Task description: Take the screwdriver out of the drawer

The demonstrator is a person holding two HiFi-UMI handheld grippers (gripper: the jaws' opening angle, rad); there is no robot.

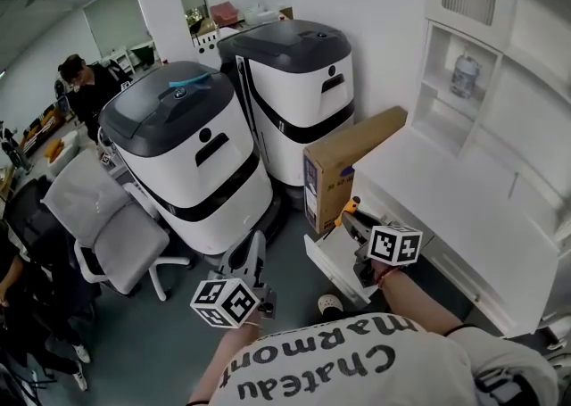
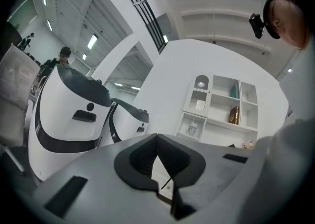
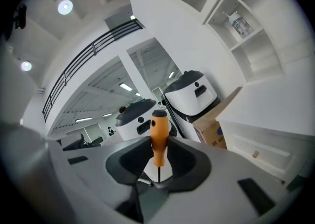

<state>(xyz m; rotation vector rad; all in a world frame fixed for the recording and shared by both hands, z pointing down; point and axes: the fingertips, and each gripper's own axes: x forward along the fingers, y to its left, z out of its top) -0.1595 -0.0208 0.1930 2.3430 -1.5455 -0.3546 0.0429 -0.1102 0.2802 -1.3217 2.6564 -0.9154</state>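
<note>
The screwdriver (image 3: pixel 159 133) has an orange handle with a black cap and a thin dark shaft. It stands upright between the pads of my right gripper (image 3: pixel 158 145), which is shut on it. In the head view the right gripper (image 1: pixel 357 221) holds the screwdriver (image 1: pixel 350 211) above the open white drawer (image 1: pixel 332 263) at the foot of the white cabinet. My left gripper (image 1: pixel 254 263) hangs to the left over the grey floor, apart from the drawer. In the left gripper view its jaws (image 2: pixel 157 140) meet at the tips with nothing between them.
A cardboard box (image 1: pixel 348 163) leans against the white cabinet (image 1: pixel 446 190) just behind the drawer. Two large white-and-black machines (image 1: pixel 192 154) (image 1: pixel 299 92) stand to the left of it. A grey office chair (image 1: pixel 107 217) and a person (image 1: pixel 85 83) are farther left.
</note>
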